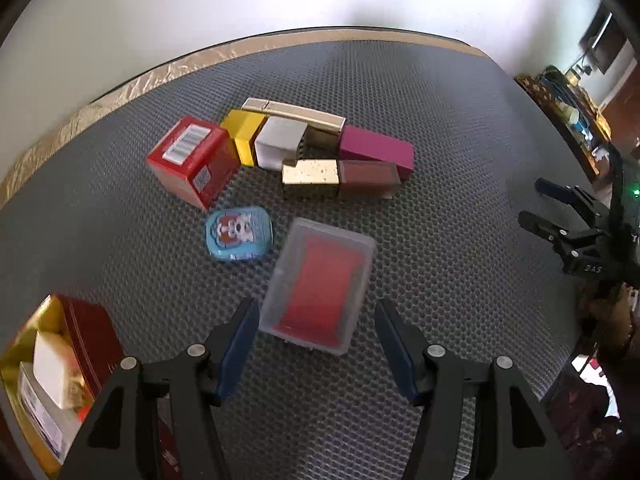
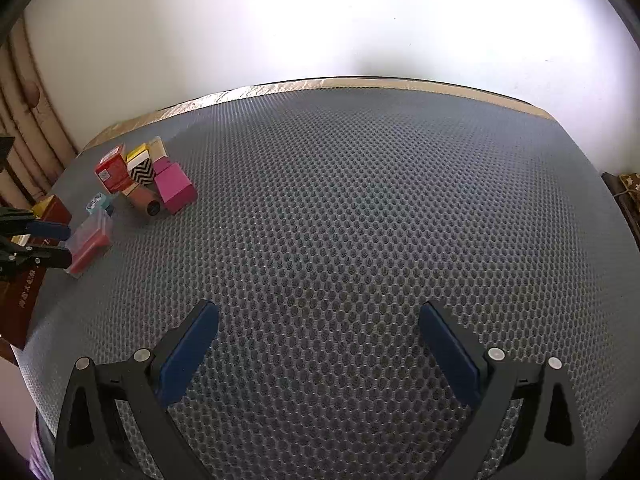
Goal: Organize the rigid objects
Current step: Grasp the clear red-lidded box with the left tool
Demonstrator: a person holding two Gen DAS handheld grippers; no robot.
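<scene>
A clear plastic case (image 1: 320, 280) with a red insert lies flat on the grey mat. Its near end sits between the fingers of my left gripper (image 1: 316, 310), which is open, and the pads do not press it. Behind it lie a blue cartoon tin (image 1: 240, 238) and a cluster: a red barcode box (image 1: 192, 160), yellow box (image 1: 244, 136), white box (image 1: 280, 144), magenta box (image 1: 376, 150) and a gold-and-brown box (image 1: 340, 178). My right gripper (image 2: 320, 312) hangs open over bare mat, with nothing between its fingers. The right wrist view shows the case (image 2: 90, 240) far left.
A dark red container (image 1: 88, 332) with a gold inside holds white boxes (image 1: 52, 372) at the lower left. The honeycomb mat (image 2: 340, 200) ends at a gold-trimmed far edge against a white wall. Clutter stands beyond the table's right side (image 1: 576, 120).
</scene>
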